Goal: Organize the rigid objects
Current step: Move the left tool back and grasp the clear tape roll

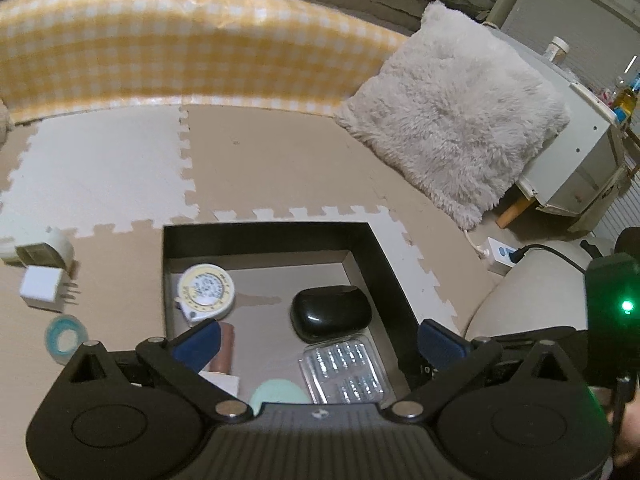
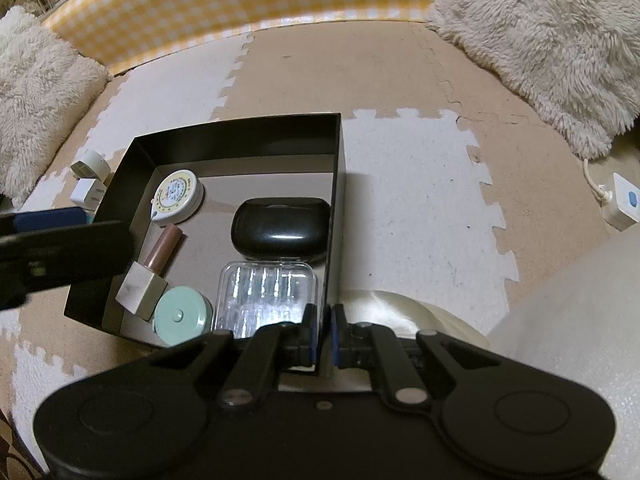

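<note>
Clear ribbed case (image 2: 267,295) — glossy, in black box (image 2: 240,136)

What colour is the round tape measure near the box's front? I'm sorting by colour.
Mint green, clearest in the right wrist view.

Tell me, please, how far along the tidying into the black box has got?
Five items sit in the black box: white tape measure, black case, clear case, lipstick, mint tape measure. The right gripper pinches the box wall; the left gripper is open. The charger, tape roll and white dispenser remain outside.
</note>
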`<state>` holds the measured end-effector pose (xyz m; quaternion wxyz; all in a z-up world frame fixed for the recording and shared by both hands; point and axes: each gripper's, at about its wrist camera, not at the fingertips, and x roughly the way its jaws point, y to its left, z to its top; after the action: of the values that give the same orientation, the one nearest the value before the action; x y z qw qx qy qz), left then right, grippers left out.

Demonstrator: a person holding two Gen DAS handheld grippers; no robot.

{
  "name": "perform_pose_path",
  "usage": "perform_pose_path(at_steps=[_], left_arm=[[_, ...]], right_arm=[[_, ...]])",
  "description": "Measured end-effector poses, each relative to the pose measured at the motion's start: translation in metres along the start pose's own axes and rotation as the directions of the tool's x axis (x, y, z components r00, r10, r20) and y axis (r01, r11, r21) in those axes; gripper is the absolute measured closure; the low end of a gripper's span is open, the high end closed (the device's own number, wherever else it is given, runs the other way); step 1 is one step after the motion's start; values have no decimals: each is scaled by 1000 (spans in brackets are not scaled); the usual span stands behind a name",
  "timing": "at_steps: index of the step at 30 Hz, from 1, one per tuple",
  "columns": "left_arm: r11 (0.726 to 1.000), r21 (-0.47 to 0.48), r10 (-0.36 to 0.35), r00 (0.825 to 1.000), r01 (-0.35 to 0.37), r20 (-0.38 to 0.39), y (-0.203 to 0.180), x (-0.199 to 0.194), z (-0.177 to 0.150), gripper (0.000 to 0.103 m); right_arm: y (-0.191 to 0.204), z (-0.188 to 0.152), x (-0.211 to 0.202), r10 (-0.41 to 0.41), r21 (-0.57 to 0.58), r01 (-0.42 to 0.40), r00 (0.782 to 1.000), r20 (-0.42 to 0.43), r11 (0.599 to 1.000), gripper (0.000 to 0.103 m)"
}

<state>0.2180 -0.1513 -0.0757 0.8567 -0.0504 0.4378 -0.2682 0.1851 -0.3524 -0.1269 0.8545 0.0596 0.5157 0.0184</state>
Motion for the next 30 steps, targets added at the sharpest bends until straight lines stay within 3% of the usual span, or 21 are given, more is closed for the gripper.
perform_pose_path(at_steps=[11, 17, 25, 30], left_arm=[[994, 70, 72, 992, -80, 104, 18, -46, 9, 0], [992, 51, 106, 982, -115, 157, 42, -65, 13, 0], [976, 12, 212, 953, -219, 215, 86, -73, 13, 0], [961, -16, 275, 942, -277, 193, 114, -66, 12, 0]], right_arm=[[1, 0, 0, -5, -6, 5, 1000, -4, 1000, 96], [2, 1, 0, -8, -8, 8, 1000, -5, 1000, 96], [2, 1, 0, -10, -10, 10, 1000, -6, 1000, 96], [3, 1, 0, -15, -12, 15, 1000, -8, 1000, 96]])
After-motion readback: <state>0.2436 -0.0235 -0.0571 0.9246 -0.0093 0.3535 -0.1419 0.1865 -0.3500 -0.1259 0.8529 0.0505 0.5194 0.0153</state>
